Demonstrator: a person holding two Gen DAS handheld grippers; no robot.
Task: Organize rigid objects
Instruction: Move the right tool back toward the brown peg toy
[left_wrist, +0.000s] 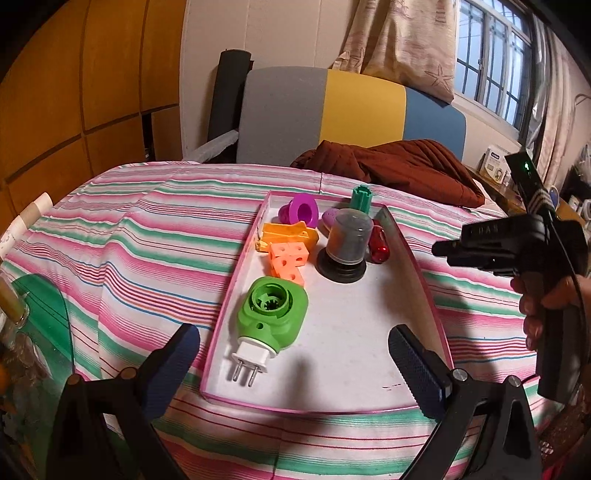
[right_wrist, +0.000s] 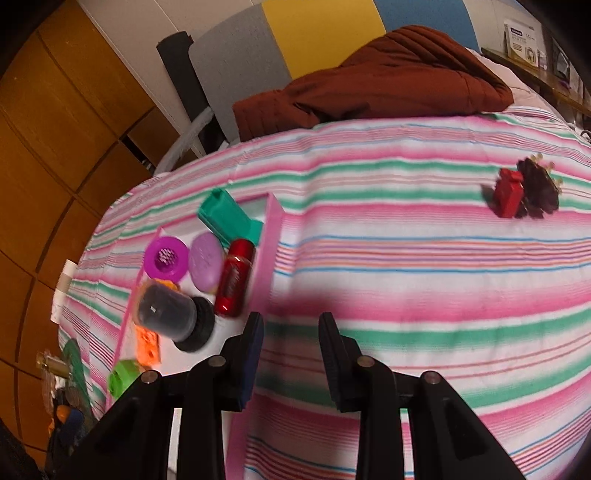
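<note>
A pink-rimmed white tray lies on a striped cloth. It holds a green plug-in device, an orange holed block, a yellow piece, a purple cup, a lilac oval, a green post, a dark jar on a black base and a red cylinder. My left gripper stands wide open over the tray's near end, empty. My right gripper hovers just right of the tray rim, jaws slightly apart, nothing between them. A small red box and a dark spiky piece lie far right on the cloth.
A brown garment is heaped at the table's far edge before a grey, yellow and blue chair back. Glass items crowd the left edge. A hand holds the right gripper's handle beside the tray.
</note>
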